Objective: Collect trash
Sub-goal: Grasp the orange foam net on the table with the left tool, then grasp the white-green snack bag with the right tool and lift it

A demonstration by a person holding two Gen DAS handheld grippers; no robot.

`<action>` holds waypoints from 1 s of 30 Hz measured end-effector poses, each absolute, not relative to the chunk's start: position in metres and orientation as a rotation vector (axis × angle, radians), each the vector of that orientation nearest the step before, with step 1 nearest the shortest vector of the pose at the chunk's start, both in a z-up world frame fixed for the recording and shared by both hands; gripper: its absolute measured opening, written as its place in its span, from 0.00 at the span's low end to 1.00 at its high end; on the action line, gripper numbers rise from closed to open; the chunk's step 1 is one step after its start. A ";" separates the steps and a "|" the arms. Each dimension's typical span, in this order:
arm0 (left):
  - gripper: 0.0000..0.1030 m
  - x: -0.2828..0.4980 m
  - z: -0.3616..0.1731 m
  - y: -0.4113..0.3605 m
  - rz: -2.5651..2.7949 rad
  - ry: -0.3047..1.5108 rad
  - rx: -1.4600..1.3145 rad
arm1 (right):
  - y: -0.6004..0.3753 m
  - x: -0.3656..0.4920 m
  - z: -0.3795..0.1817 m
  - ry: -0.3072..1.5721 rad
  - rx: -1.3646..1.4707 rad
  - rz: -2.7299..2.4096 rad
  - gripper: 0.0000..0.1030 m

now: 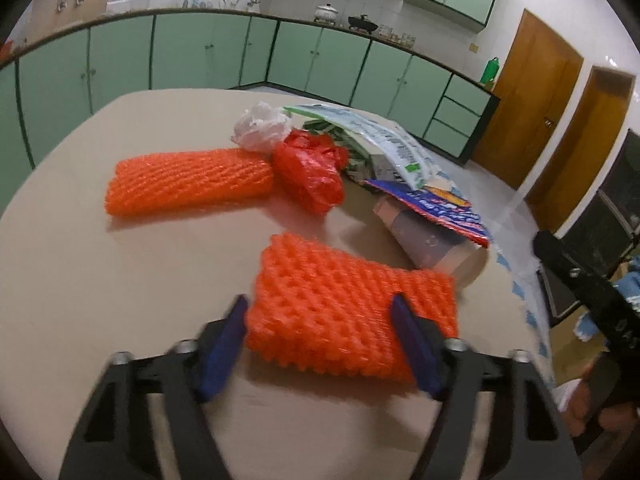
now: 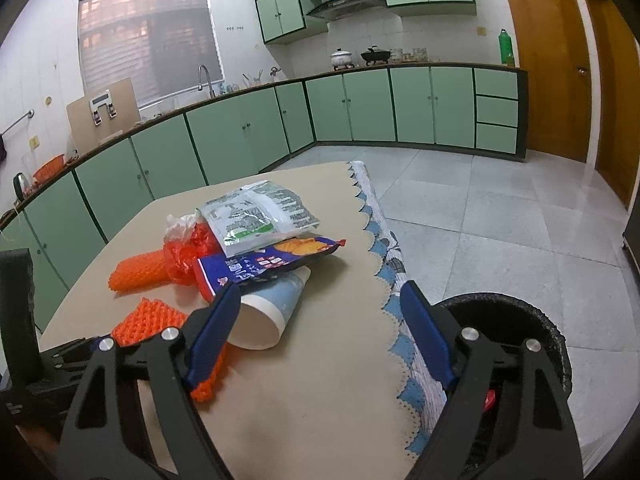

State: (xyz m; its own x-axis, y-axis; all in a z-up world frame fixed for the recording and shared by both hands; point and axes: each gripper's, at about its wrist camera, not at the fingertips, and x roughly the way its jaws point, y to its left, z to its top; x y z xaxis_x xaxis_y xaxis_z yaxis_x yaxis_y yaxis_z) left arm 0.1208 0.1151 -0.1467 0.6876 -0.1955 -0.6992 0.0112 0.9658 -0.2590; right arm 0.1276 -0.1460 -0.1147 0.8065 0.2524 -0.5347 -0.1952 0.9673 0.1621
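Trash lies on a beige table [image 1: 100, 264]. My left gripper [image 1: 320, 344] is open, its blue fingers on either side of an orange foam net [image 1: 352, 300] lying flat; whether they touch it I cannot tell. A second orange net [image 1: 188, 182], a red plastic bag [image 1: 312, 176], a white crumpled bag [image 1: 262, 126], a green-white pouch [image 1: 384, 140], a blue snack bag [image 1: 436, 204] and a tipped paper cup [image 1: 428, 240] lie beyond. My right gripper [image 2: 320, 332] is open and empty above the table's right part, near the cup [image 2: 272, 312].
A black trash bin [image 2: 516, 320] stands on the tiled floor just right of the table's scalloped cloth edge [image 2: 384, 264]. Green kitchen cabinets [image 2: 248, 136] run along the far walls. Wooden doors [image 2: 548, 60] are at the right.
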 end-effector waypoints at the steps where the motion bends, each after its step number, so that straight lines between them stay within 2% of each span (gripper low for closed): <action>1: 0.51 0.119 -0.145 0.113 -0.116 0.797 -0.232 | -0.144 0.129 -0.114 0.587 0.097 0.242 0.77; 4: 0.29 0.114 -0.139 0.105 -0.127 0.763 -0.190 | -0.139 0.129 -0.114 0.589 0.088 0.251 0.77; 6: 0.24 0.112 -0.135 0.106 -0.128 0.746 -0.195 | -0.134 0.128 -0.112 0.585 0.077 0.259 0.77; 19: 0.22 0.104 -0.092 0.152 -0.017 0.578 -0.213 | -0.098 0.145 -0.093 0.533 0.032 0.326 0.75; 30: 0.22 0.128 -0.078 0.177 0.102 0.501 -0.203 | -0.043 0.186 -0.103 0.589 -0.048 0.329 0.72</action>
